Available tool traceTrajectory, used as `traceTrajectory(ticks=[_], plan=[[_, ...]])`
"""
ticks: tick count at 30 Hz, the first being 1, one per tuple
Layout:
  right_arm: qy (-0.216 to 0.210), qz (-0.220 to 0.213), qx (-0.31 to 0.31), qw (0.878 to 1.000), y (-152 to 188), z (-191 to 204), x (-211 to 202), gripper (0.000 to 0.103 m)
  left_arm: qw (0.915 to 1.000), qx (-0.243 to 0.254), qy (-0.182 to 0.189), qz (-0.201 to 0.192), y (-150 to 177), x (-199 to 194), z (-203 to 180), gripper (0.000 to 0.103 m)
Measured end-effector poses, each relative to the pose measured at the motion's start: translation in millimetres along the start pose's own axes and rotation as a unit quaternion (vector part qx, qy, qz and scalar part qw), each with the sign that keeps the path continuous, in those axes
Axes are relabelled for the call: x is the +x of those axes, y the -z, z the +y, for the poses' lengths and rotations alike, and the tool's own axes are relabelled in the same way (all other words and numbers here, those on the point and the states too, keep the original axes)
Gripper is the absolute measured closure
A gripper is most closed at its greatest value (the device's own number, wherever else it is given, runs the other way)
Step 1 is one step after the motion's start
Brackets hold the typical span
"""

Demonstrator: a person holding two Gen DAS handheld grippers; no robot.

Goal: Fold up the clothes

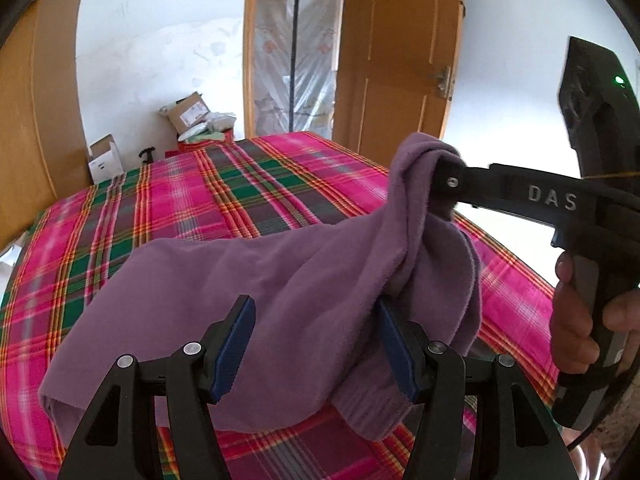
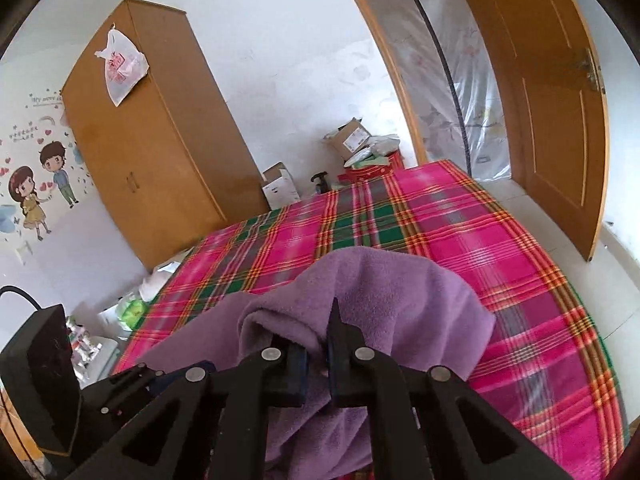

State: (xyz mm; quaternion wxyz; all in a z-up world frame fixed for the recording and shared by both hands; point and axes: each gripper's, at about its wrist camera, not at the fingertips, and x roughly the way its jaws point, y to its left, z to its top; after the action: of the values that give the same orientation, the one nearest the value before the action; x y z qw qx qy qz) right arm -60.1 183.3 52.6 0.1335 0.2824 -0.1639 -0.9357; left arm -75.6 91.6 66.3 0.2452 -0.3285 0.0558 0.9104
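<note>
From the left wrist camera, the left tongs [image 1: 314, 344] stand wide apart, their blue pads [image 1: 236, 344] on either side of a broad stretch of the purple garment [image 1: 248, 280]. The cloth lies between and over the open fingers, but they do not pinch it; the right-hand pad is partly covered by a fold. The garment hangs in the air above the bed [image 1: 240, 192], which is spread with a pink, green and grey plaid cover. Its left end droops low towards the cover and its ribbed cuff [image 1: 368, 408] dangles at the near edge. Higher up on the right, the right tongs [image 1: 442, 180] reach in sideways and grip a bunched corner of the cloth, lifting it into a peak. A hand [image 1: 576, 316] holds that tool's black handle.

From the right wrist camera, the right tongs [image 2: 318, 354] are drawn close together with a thick roll of the purple garment [image 2: 392, 300] clamped between them. The rest of the cloth humps up ahead of the fingers and spills down below them, over the bed [image 2: 520, 280]. The left tool's black body [image 2: 44, 376] shows at the lower left. Behind stand a wooden wardrobe [image 2: 152, 148], cardboard boxes [image 2: 352, 138] and an open door [image 2: 552, 92].
</note>
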Motion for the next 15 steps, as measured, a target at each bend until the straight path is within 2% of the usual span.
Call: traceTrajectory(ticks=[10, 12, 15], plan=[[-0.032, 0.005, -0.008, 0.999, -3.0, 5.2, 3.0, 0.096, 0.999, -0.025, 0.035, 0.013, -7.2, 13.1, 8.6, 0.041], [-0.037, 0.006, -0.01, 0.999, -4.2, 7.9, 4.9, 0.096, 0.9984, -0.033, 0.044, 0.013, -8.6, 14.7, 12.4, 0.048], [-0.048, 0.005, -0.016, 0.999, -4.5, 11.8, 6.3, 0.096, 0.9972, -0.047, 0.057, 0.014, -9.4, 14.9, 18.5, 0.065]])
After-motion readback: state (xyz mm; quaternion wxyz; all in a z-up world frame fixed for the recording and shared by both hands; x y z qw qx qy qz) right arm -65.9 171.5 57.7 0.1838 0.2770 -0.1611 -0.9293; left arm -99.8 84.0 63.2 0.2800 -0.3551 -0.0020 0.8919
